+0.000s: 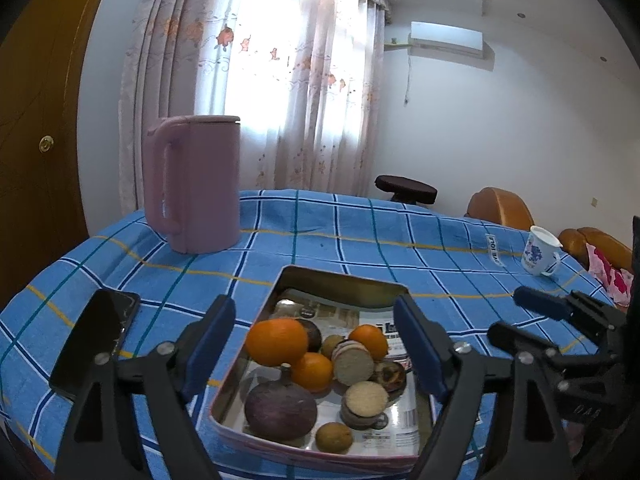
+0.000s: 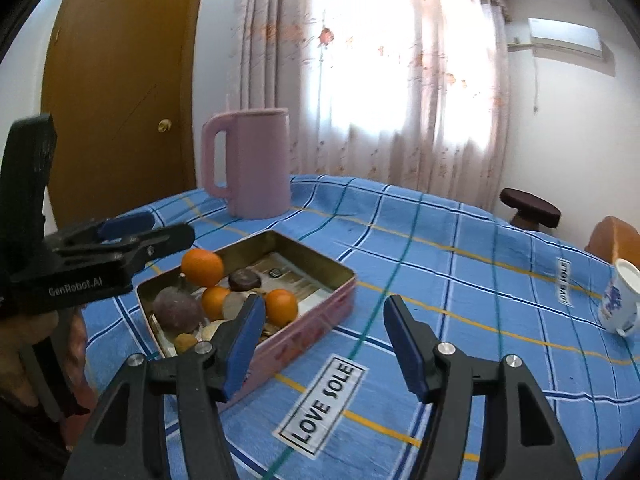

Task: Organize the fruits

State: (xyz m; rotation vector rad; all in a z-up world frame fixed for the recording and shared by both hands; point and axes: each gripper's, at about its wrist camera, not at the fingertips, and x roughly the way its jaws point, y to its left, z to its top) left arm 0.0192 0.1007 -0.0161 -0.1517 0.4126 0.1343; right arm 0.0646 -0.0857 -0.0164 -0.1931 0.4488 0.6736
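Left tongs (image 1: 316, 340) apart, empty, hanging over the near end of the tin (image 1: 340, 276); the blue pads straddle its width, one pad past each long wall. Right tongs (image 2: 324, 344) also apart and empty, above bare cloth just right of the tin's right wall, left pad overlapping that wall in view.

Tin sits near the front edge of the surface (image 1: 440, 248), which is covered in blue checked cloth. Fruits are all inside the tin, crowded at the near half: three oranges (image 1: 276, 340), a big purple fruit (image 1: 280, 408), a small brown one (image 1: 334, 438) at the near wall, a dark one (image 1: 314, 334) behind the big orange, and several cut pale round slices (image 1: 352, 364). Far half of the tin shows only a printed sheet on the bottom.

A phone (image 1: 96, 340) lies left of the tin, close to the left edge of the surface. A pink jug (image 1: 194, 184) stands at the far left, well apart from the tin. A mug (image 1: 540, 250) is tilted near the far right edge. Wide bare cloth between tin, jug and mug; a "LOVE SOLE" label (image 2: 322, 402) lies on the cloth by the right tongs. Stool (image 1: 406, 188) and chair (image 1: 500, 206) beyond the far edge.
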